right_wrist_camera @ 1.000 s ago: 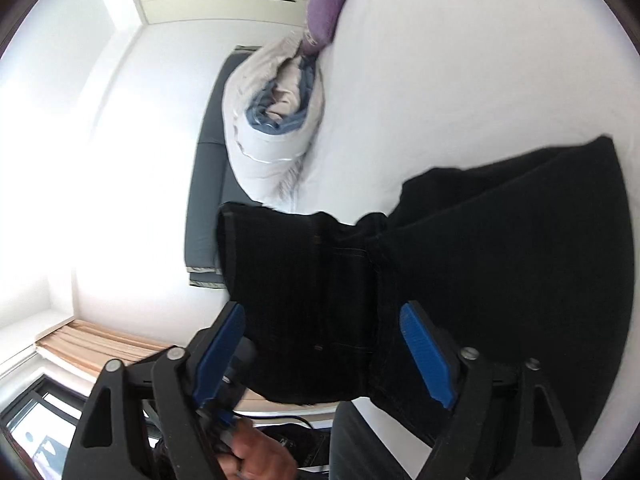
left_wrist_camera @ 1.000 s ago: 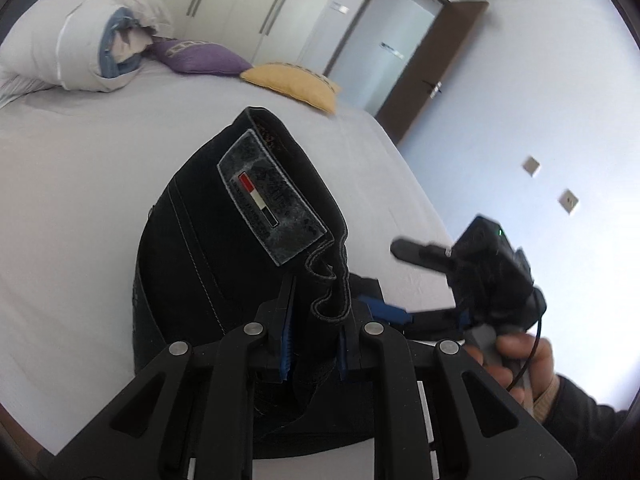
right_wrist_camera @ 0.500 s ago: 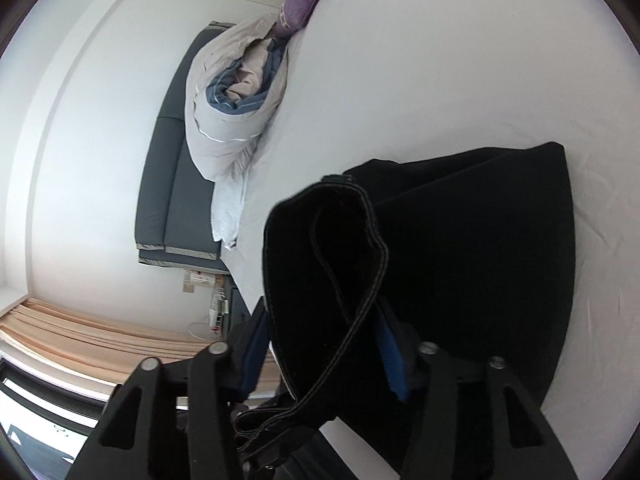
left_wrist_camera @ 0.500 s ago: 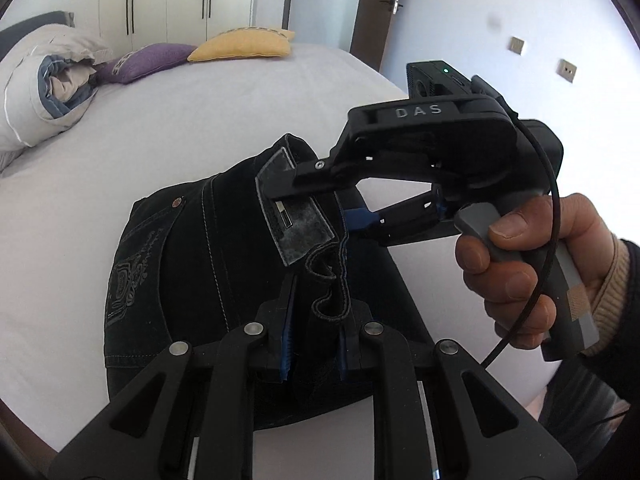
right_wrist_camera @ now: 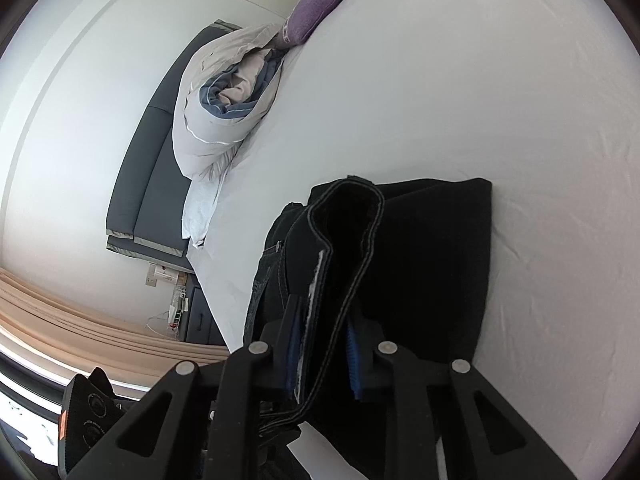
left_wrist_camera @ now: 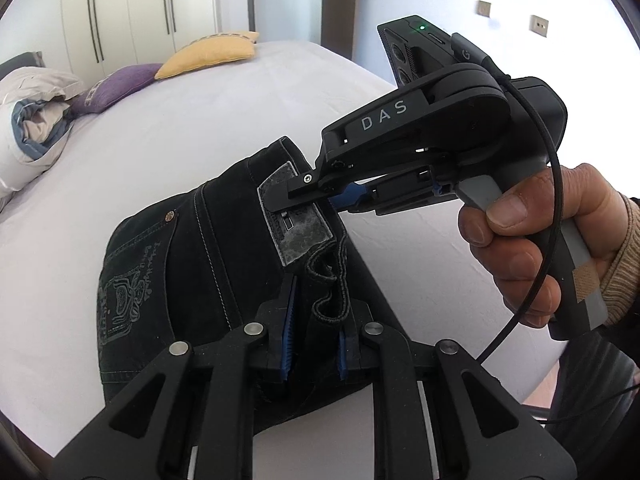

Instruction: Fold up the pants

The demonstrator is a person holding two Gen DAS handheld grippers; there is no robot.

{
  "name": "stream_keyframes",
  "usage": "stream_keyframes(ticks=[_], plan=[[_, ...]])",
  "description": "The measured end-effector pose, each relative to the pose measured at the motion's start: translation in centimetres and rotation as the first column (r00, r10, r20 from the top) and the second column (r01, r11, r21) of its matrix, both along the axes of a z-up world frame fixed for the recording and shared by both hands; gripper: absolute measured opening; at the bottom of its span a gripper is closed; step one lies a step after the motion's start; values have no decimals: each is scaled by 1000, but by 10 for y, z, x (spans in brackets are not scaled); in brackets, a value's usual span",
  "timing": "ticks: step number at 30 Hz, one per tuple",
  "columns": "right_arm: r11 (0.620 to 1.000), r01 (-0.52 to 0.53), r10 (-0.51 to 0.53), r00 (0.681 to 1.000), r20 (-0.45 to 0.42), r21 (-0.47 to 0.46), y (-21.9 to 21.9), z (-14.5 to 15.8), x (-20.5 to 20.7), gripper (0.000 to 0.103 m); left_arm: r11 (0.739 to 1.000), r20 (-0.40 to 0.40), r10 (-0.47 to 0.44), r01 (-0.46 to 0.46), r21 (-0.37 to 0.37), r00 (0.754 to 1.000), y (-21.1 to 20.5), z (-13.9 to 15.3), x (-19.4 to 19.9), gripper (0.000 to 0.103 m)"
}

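The black pants (left_wrist_camera: 192,264) lie bunched on the white bed (left_wrist_camera: 200,120), with a grey brand patch (left_wrist_camera: 298,224) on the raised waistband. My left gripper (left_wrist_camera: 314,336) is shut on the waistband edge. My right gripper (left_wrist_camera: 320,196), held by a hand, clamps the waistband at the patch just beyond it. In the right wrist view my right gripper (right_wrist_camera: 322,356) is shut on the folded waistband (right_wrist_camera: 344,248), the rest of the pants (right_wrist_camera: 432,264) lying flat on the sheet behind.
A rolled grey-white duvet (left_wrist_camera: 28,128) (right_wrist_camera: 224,120), a purple cushion (left_wrist_camera: 116,86) and a yellow cushion (left_wrist_camera: 212,52) sit at the head of the bed. A wardrobe (left_wrist_camera: 132,12) and door stand behind. The bed's edge runs right of the pants.
My right gripper moved in from the right and closed on the waistband by the patch. The left gripper kept its hold and tilted more level with the bed.
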State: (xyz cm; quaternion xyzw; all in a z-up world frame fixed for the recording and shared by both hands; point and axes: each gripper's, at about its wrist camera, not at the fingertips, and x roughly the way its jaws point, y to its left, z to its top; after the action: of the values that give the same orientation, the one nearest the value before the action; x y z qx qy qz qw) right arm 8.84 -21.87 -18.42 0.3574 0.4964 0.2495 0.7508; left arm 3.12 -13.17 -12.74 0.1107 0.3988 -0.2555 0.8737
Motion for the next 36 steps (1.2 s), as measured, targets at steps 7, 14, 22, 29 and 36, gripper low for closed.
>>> stream_keyframes(ticks=[7, 14, 22, 29, 36], plan=[[998, 59, -58, 997, -54, 19, -21, -30, -14, 21, 998, -45, -28, 30, 47, 999, -24, -25, 2, 15], [996, 88, -87, 994, -67, 8, -32, -39, -10, 19, 997, -53, -31, 35, 76, 998, -44, -42, 14, 15], [995, 98, -99, 992, -75, -16, -36, -57, 4, 19, 996, -52, 20, -16, 87, 998, -54, -70, 17, 20], [983, 176, -173, 983, -69, 45, -54, -59, -3, 25, 1000, -89, 15, -14, 12, 996, -41, -60, -1, 71], [955, 197, -208, 978, 29, 221, -74, -25, -7, 35, 986, -85, 66, -78, -149, 994, 36, -11, 8, 71]])
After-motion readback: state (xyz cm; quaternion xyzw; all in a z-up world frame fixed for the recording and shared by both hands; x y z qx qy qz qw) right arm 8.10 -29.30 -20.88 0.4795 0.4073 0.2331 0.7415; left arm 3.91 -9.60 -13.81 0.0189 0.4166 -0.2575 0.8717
